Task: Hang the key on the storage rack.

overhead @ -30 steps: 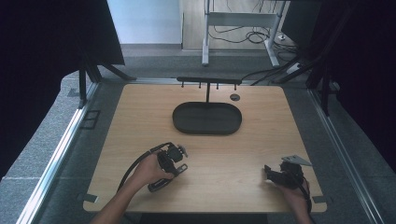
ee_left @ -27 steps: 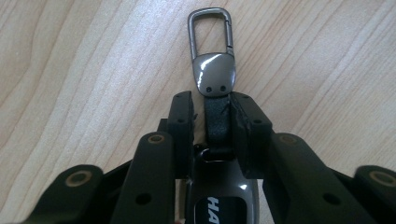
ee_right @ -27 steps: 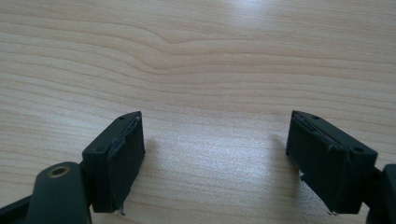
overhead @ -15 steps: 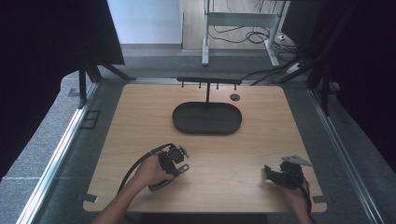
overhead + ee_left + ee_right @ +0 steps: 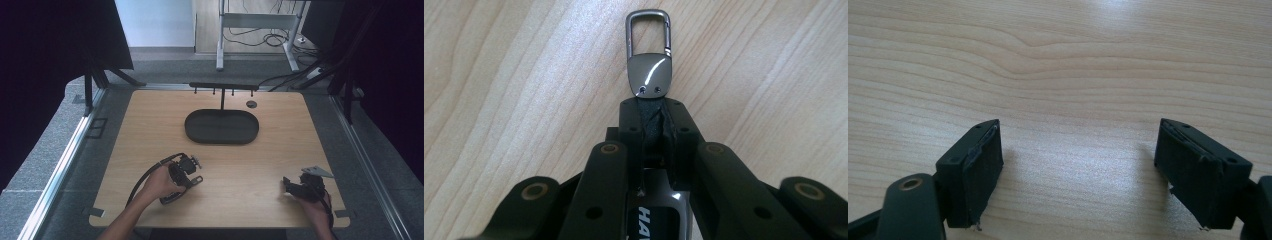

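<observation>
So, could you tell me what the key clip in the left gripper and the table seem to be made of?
Key clip: apparently polished grey metal, with bright glints and two rivets; its strap looks like black leather or fabric. Table: light wood or wood-look laminate, with visible grain.

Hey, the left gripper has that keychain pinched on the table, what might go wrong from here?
1. The left gripper clamps only the black strap of the keychain, so the metal clasp sticks out free beyond the jaws and may swing or twist when lifted.
2. The hooks on the stand are small, and the clasp's opening is narrow, so threading it on could miss.
3. The right gripper rests open on the table, far away, so it cannot quickly steady a slip.
</observation>
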Demonstrator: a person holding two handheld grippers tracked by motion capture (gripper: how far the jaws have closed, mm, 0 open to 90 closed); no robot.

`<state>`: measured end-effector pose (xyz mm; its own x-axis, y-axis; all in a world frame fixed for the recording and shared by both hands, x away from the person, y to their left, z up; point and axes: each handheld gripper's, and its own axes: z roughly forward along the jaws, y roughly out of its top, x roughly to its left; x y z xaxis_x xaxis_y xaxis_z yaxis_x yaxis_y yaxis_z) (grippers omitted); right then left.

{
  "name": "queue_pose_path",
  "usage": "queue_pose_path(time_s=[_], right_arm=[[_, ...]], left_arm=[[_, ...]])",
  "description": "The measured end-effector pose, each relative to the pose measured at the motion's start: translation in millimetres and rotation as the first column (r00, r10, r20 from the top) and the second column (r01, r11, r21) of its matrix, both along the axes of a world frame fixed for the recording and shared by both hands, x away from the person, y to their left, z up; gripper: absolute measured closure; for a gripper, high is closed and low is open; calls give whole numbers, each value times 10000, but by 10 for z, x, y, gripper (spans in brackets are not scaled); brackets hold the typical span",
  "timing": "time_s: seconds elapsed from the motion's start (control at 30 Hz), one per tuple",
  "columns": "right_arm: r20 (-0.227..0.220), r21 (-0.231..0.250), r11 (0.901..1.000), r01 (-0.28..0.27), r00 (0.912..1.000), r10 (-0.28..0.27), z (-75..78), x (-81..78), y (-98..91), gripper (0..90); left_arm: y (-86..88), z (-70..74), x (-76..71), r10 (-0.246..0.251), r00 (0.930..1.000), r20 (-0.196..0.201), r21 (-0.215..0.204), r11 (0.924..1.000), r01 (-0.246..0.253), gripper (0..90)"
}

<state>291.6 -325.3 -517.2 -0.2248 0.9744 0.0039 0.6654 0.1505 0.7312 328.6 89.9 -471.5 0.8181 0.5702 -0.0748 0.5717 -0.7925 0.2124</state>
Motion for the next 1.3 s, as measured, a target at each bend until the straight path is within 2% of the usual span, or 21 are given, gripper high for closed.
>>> queue_pose_path(time_s=[0.37,0.63,0.77,0.93,1.13,1.23,1.3], right_arm=[[0,2,10000,16,10000,-16,0,0,2,193],[-4,1,10000,13,10000,-13,0,0,2,193],[-6,2,10000,12,10000,-12,0,0,2,193],[-8,-2,10000,6,10000,-6,1,0,1,193],[-11,-1,10000,0,10000,0,1,0,1,193],[-7,0,10000,3,10000,-3,1,0,1,193],[-9,0,10000,4,10000,-4,1,0,1,193]], left_arm=[[144,150,-49,241,9992,320,-788,9967,-215,812],[299,381,-101,470,9953,848,-1511,9879,-338,813],[342,545,-152,518,9898,1326,-1864,9821,-264,813],[383,683,-159,670,9843,1632,-2168,9757,-304,813],[410,752,-141,977,9726,2109,-2506,9671,-428,814],[413,774,-136,1056,9694,2215,-2627,9638,-450,814],[419,786,-128,1075,9698,2191,-2684,9622,-460,814]])
